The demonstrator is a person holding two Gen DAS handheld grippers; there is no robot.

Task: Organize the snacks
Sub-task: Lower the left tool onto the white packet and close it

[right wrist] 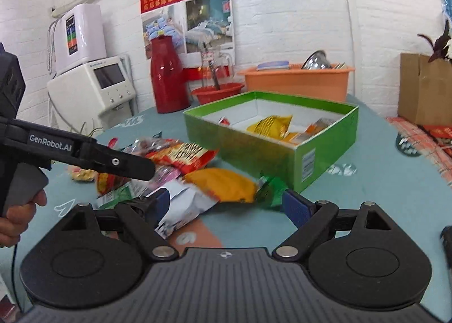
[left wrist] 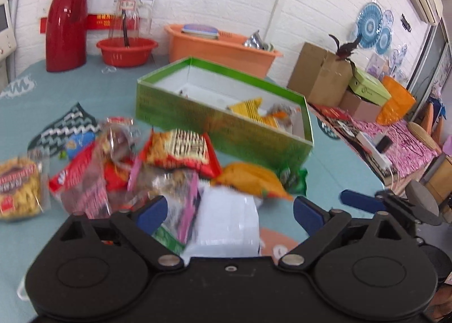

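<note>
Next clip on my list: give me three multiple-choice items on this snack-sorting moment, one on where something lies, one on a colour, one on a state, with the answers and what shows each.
1. Where does the orange snack bag lie?
A. Inside the green box
B. On the tablecloth in front of the green box
C. In the red basin

2. What colour is the thermos jug at the back of the table?
A. Red
B. White
C. Blue

3. How is the left gripper?
A. Shut on a packet
B. Out of view
C. Open, holding nothing

Answers:
1 B: the bag rests on the teal cloth beside the green box, outside its wall.
2 A: its whole body is glossy red.
3 C: its blue pads stand wide apart above the white packet, gripping nothing.
</note>
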